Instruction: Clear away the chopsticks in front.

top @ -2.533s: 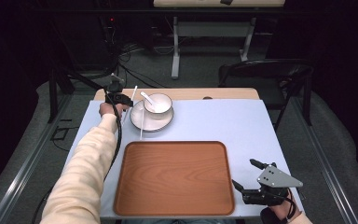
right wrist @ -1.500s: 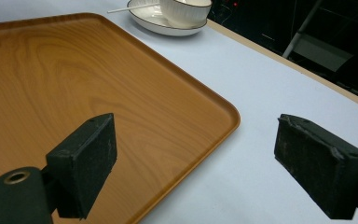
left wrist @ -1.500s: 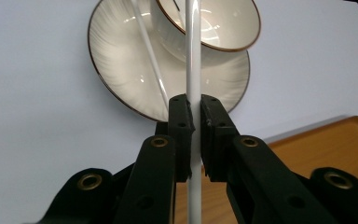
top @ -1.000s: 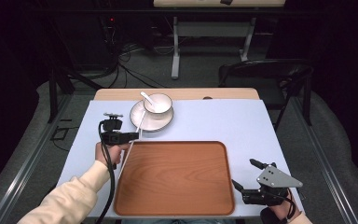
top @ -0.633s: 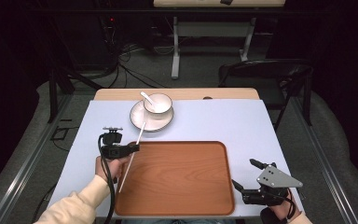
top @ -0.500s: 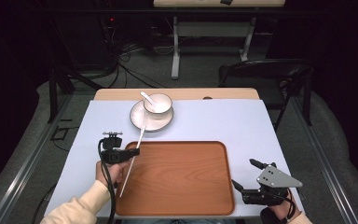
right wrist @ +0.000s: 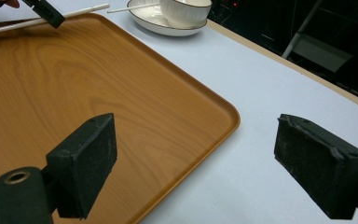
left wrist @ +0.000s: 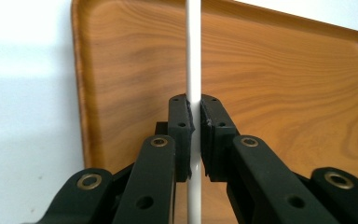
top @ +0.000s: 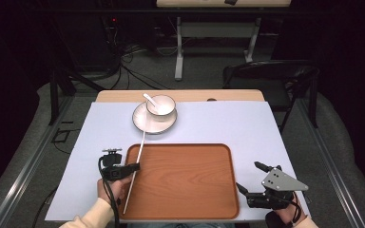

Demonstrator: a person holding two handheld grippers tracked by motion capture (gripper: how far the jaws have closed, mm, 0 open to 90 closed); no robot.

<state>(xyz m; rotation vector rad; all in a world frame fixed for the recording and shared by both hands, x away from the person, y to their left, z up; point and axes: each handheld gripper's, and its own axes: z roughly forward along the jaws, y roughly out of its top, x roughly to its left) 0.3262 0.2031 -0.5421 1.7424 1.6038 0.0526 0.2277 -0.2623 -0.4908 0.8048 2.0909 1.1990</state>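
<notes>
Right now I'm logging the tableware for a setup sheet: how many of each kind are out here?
Tray: 1
Plate: 1
Bowl: 1
Spoon: 1
White stick, in the left gripper: 1
Total: 5

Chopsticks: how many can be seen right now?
1. The white chopstick is clamped in the left tool over the tray's left edge. A second pressed against it couldn't be told apart.
</notes>
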